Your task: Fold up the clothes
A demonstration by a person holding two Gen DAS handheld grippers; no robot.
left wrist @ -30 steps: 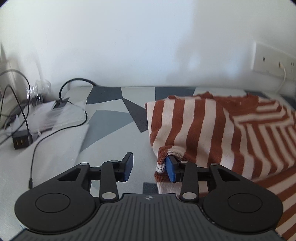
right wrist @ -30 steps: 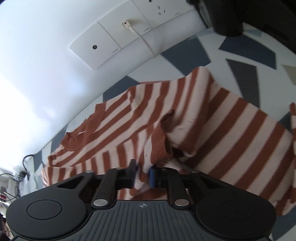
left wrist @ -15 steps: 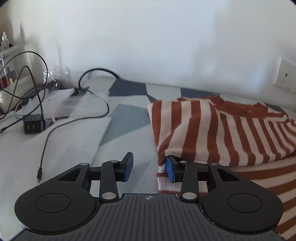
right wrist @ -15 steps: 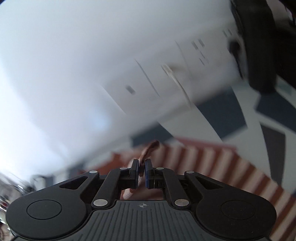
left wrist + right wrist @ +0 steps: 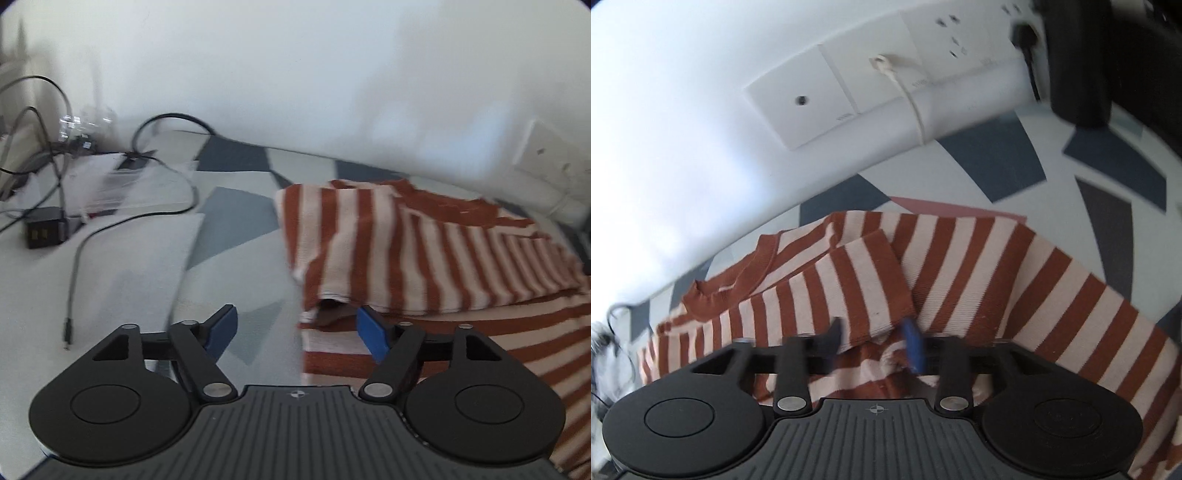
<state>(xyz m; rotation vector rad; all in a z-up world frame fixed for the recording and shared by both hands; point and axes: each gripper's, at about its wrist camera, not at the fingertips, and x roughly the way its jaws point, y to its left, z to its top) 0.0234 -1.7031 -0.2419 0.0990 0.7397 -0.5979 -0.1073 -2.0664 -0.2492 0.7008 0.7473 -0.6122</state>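
Only left view shows cables; both grippers, just opening, seemingly released the sweater.

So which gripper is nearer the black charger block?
Left. The left gripper hangs at the striped sweater's corner, with the charger block on its left side. The right gripper sits over the folded sleeve, farther away.

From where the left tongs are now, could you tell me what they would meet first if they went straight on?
Most likely the folded edge of the striped sweater, just ahead of the open left tongs; depth is hard to judge.
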